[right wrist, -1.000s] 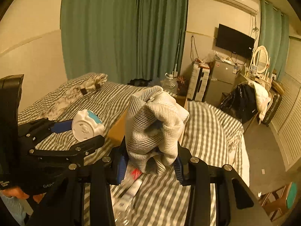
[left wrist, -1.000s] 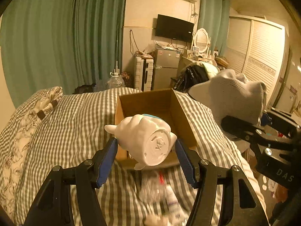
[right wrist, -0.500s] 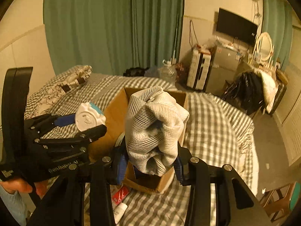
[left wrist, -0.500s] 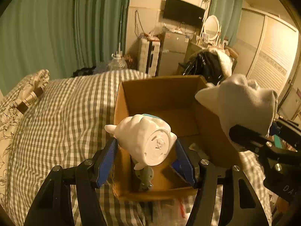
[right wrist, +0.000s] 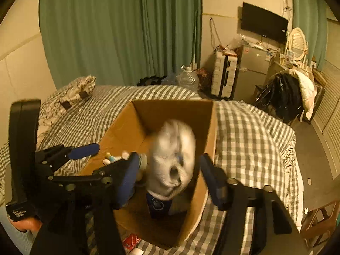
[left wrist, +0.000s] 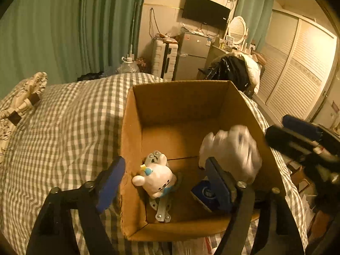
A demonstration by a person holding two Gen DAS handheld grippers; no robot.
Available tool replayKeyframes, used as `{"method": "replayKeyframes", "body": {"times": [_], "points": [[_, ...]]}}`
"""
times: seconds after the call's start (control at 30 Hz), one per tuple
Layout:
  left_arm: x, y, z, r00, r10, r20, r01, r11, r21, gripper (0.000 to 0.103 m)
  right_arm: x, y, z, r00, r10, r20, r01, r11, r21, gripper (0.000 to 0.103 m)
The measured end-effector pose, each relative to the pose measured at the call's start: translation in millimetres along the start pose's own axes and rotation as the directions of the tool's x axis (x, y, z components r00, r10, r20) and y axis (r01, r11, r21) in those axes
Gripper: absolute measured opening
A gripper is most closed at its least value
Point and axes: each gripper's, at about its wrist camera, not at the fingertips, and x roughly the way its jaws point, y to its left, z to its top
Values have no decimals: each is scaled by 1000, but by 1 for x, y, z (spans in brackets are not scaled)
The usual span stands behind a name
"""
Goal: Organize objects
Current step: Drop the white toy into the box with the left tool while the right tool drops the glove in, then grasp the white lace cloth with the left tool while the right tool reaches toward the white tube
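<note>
Both grippers hang over the cardboard box (left wrist: 131, 140) on the bed (left wrist: 63, 127), jaws spread and empty, placed so things land inside. Left gripper (left wrist: 163, 180): the white bear toy (left wrist: 155, 178) lies on the box floor. Right gripper (right wrist: 167, 178): the blurred white mesh cloth (right wrist: 172, 155) sits between the fingers, touching neither.

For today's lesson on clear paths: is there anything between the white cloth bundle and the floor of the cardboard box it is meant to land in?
Partly. The white cloth bundle, blurred, is inside the cardboard box, with a dark blue item directly beneath it. The box top is open. Both the right gripper and left gripper are open.
</note>
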Motion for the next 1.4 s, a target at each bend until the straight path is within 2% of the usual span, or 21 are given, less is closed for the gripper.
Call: {"method": "replayKeyframes", "body": {"times": [0.1, 0.23, 0.3, 0.37, 0.53, 0.77, 0.97, 1.1, 1.3, 1.4], "points": [[-22, -3, 0, 1000, 27, 8, -27, 1000, 10, 83, -22, 1, 3, 999, -11, 35, 11, 1000, 11, 68], [-69, -8, -3, 997, 53, 60, -55, 998, 23, 85, -64, 6, 2, 997, -38, 69, 38, 999, 3, 71], [-97, -9, -7, 994, 66, 91, -68, 997, 20, 99, -86, 11, 2, 995, -51, 83, 51, 999, 1, 72], [-123, -9, -12, 987, 82, 136, -85, 996, 15, 102, -112, 15, -1, 993, -59, 103, 60, 998, -3, 73], [-184, -6, -33, 972, 128, 197, -135, 991, 25, 103, -179, 30, -15, 985, -91, 144, 96, 995, -25, 80], [-231, -2, -72, 956, 202, 213, -208, 978, 7, 103, -240, 49, -52, 980, -115, 163, 124, 991, -42, 84], [-244, 0, -109, 951, 241, 195, -237, 971, -46, 103, -266, 60, -84, 978, -129, 166, 136, 990, -35, 86], [-232, 2, -136, 953, 260, 153, -250, 965, -84, 103, -260, 67, -105, 979, -137, 150, 144, 989, -39, 87], [-185, -3, -170, 962, 271, 43, -266, 959, -93, 103, -206, 72, -149, 981, -186, 48, 188, 981, -56, 86], [-160, -13, -183, 960, 281, -3, -281, 958, -51, 103, -174, 69, -169, 985, -168, -39, 165, 985, -54, 86]]}}
